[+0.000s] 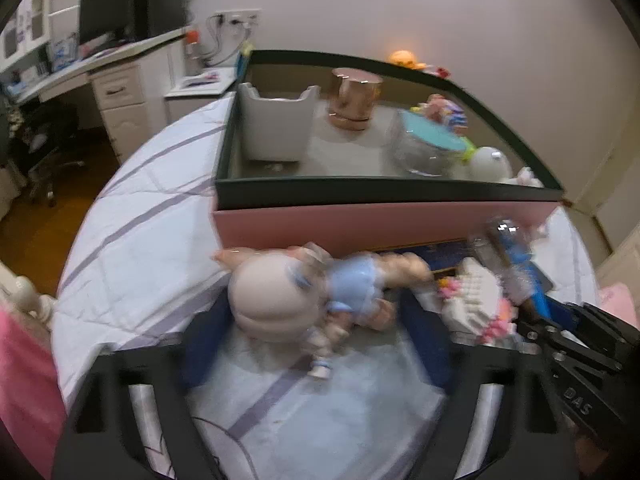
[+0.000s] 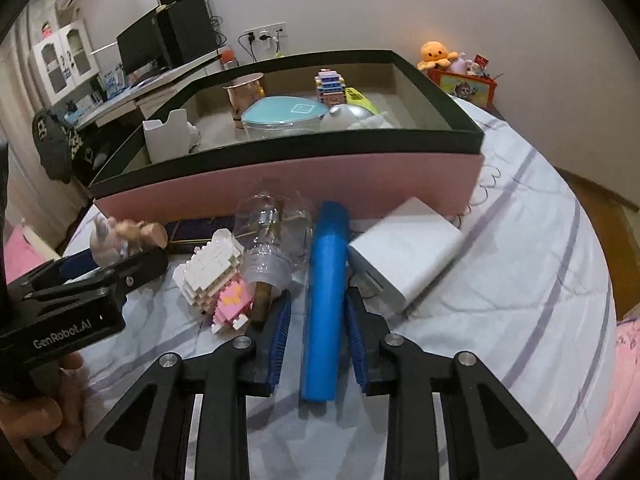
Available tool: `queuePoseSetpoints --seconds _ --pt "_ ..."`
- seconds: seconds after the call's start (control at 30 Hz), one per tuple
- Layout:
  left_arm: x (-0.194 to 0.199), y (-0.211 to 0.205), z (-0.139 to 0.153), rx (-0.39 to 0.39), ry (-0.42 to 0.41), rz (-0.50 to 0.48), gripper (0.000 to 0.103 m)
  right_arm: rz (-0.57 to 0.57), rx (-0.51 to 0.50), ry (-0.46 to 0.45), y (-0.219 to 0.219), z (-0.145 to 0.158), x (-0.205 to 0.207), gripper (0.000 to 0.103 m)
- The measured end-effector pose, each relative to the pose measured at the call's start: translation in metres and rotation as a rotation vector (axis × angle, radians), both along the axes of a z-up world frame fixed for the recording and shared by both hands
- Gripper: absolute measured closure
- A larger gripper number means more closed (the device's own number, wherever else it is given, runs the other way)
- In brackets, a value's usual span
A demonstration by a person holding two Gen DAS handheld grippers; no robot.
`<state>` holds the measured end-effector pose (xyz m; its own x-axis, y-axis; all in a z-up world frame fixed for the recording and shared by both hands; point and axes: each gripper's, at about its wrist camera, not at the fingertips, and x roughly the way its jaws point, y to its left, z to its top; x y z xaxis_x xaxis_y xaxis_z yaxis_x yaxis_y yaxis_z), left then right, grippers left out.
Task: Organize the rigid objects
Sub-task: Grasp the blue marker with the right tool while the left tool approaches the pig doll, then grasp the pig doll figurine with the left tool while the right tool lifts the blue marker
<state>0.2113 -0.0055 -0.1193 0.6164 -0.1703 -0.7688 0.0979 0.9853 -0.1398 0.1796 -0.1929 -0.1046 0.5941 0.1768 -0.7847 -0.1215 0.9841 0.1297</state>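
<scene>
A blurred doll [image 1: 280, 300] with a pale round head and a light blue dress lies sideways on the bed between my left gripper's blue pads. My left gripper [image 1: 318, 300] is shut on it, the head against the left pad and the body against the right. In the right wrist view a blue roll [image 2: 324, 300] lies lengthwise between the pads of my right gripper [image 2: 318, 296]. The right pad meets the roll, while a thin strip of sheet shows at the left pad. The pink box [image 2: 280, 184] with a dark rim stands just beyond both.
The box holds a white holder [image 2: 168, 136], a copper cup [image 2: 244, 92], a teal-lidded clear tub [image 2: 280, 116] and a block toy [image 2: 330, 86]. On the striped bedsheet [image 2: 520, 280] lie a white-and-pink brick figure [image 2: 216, 276], a clear bottle [image 2: 272, 232] and a white power bank [image 2: 404, 256].
</scene>
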Motion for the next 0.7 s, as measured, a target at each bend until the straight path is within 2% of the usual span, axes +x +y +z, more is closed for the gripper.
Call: queuePoseSetpoints --seconds 0.03,0.07,0.1,0.3,0.53,0.6,0.7 --pt "-0.001 0.002 0.0 -0.016 0.001 -0.001 0.026 0.004 0.008 0.003 -0.002 0.0 -0.001 0.08" --pt "-0.004 0.005 0.0 -0.032 0.002 0.0 0.026 0.005 0.019 0.006 -0.005 0.001 -0.003 0.087" --pt "-0.004 0.006 0.001 -0.04 0.001 0.002 0.026 0.004 0.037 0.009 -0.009 0.002 -0.005 0.089" --pt "-0.023 0.015 0.006 -0.055 -0.012 0.016 0.026 0.012 0.08 -0.015 -0.02 0.016 -0.023 0.089" --pt "-0.04 0.022 0.021 -0.061 -0.038 0.023 0.029 0.025 0.075 -0.088 -0.021 0.047 -0.035 0.089" --pt "-0.042 0.022 0.025 -0.064 -0.048 0.018 0.049 0.029 0.075 -0.105 -0.019 0.053 -0.036 0.089" --pt "-0.042 0.022 0.032 -0.059 -0.055 0.002 0.058 0.037 0.078 -0.122 -0.017 0.06 -0.038 0.089"
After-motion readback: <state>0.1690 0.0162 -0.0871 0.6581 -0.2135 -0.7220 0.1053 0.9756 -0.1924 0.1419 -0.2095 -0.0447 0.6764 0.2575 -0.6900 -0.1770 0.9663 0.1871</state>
